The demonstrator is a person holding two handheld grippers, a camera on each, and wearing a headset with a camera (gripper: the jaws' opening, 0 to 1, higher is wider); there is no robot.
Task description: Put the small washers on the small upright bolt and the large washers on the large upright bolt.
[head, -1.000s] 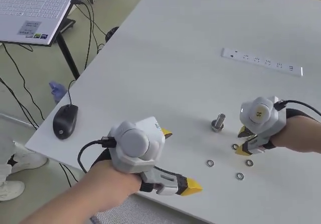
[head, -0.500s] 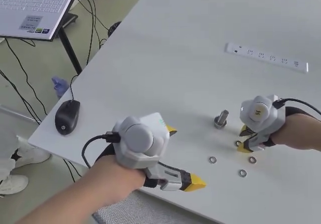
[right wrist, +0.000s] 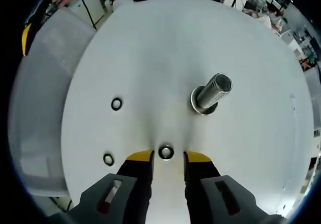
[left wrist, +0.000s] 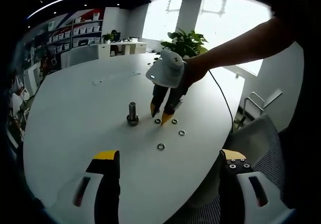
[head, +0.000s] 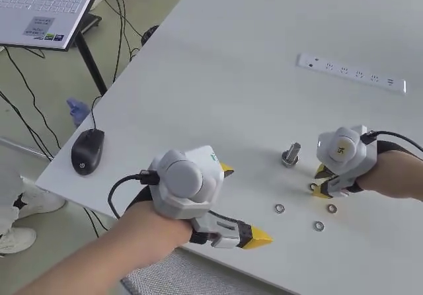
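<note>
One upright steel bolt [head: 291,155] stands on the white table [head: 238,77]; I also see this bolt [right wrist: 210,96] in the right gripper view. My right gripper [head: 320,181] points down just right of it, open a little, its yellow tips on either side of a small washer [right wrist: 166,151] lying flat on the table. Three more washers lie loose nearby: one [head: 279,208] to the left, one [head: 332,209] to the right and one [head: 319,226] nearest me. My left gripper [head: 241,202] hovers wide open near the table's front edge, holding nothing.
A white power strip [head: 350,73] lies at the back right. A black mouse [head: 87,151] sits at the table's left corner, its cable running off the edge. A laptop [head: 39,4] rests on a stand beyond the table to the left.
The right gripper has edged slightly nearer the washer between its tips. The left gripper has drifted a little. The washers and bolt have not moved.
</note>
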